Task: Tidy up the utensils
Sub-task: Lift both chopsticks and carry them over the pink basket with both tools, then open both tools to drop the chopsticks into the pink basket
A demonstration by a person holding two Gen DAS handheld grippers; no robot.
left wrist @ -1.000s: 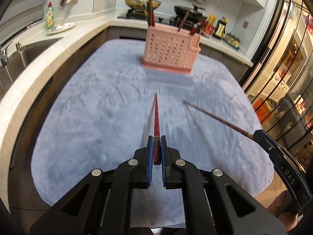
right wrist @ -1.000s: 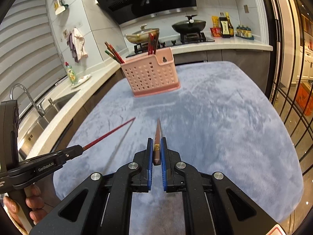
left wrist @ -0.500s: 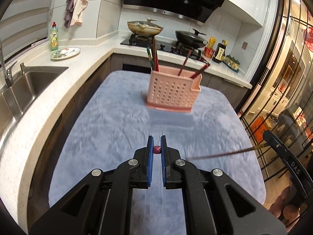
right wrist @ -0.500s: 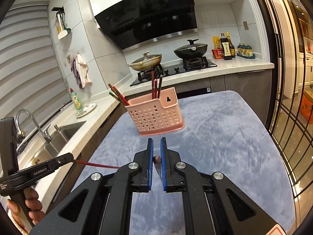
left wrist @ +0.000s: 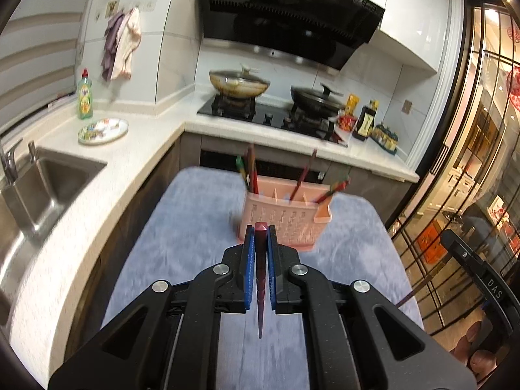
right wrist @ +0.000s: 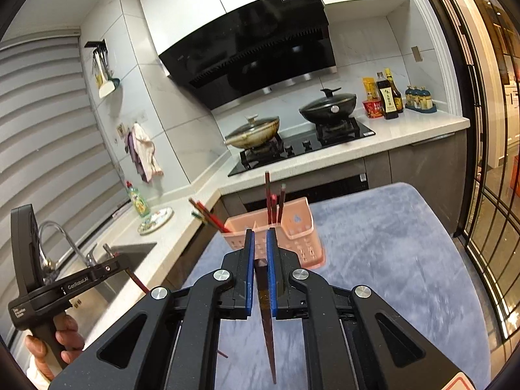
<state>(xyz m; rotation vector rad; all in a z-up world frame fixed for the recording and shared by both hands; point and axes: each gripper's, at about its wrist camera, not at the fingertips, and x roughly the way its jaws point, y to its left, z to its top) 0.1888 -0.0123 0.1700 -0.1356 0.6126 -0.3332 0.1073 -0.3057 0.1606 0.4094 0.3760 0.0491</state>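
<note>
My left gripper [left wrist: 260, 230] is shut on a red chopstick [left wrist: 260, 292], which hangs tip-down below the jaws, above the blue-grey cloth [left wrist: 182, 227]. A dark brown chopstick [right wrist: 266, 318] hangs the same way from my shut right gripper [right wrist: 259, 237]. Ahead of both stands the pink slotted utensil basket [left wrist: 292, 224] [right wrist: 302, 243], with several chopsticks [left wrist: 252, 172] [right wrist: 273, 201] upright in it. From each view the other gripper shows at the side: the right gripper [left wrist: 455, 247] and the left gripper [right wrist: 110, 266], each in a person's hand.
A white counter [left wrist: 97, 195] with a steel sink [left wrist: 48, 188] runs along the left. Behind the basket a hob carries two lidded pans [left wrist: 240, 84] [right wrist: 331, 107]. Bottles [right wrist: 390, 94] stand at the counter's right end. Glass doors [left wrist: 471, 178] close the right side.
Both grippers have risen off the cloth and tilted upward. The two chopsticks, which pointed forward along the cloth, now hang tip-down under the jaws. The basket sits lower and nearer in both views.
</note>
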